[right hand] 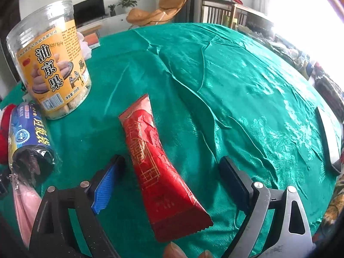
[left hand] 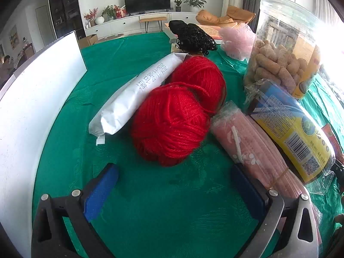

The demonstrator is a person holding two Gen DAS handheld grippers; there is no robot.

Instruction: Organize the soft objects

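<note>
Two red yarn balls [left hand: 169, 122] lie together on the green tablecloth [left hand: 150, 204], just ahead of my open, empty left gripper [left hand: 174, 177]. A white packet [left hand: 133, 95] leans on their left. A pink rolled cloth in plastic [left hand: 251, 148] lies to their right, touching the right finger. A black net bundle [left hand: 193, 37] and a pink mesh pouf [left hand: 236, 39] sit farther back. In the right wrist view, my right gripper [right hand: 172, 167] is open, straddling a red foil pouch [right hand: 157, 165] lying flat on the cloth.
A clear jar of fried snacks [right hand: 51, 60] stands at left, also in the left wrist view [left hand: 283, 49]. A roll of bin bags [right hand: 28, 137] lies beside it. A white box wall [left hand: 32, 99] stands at the left; a dark-edged tray [right hand: 329, 142] is at far right.
</note>
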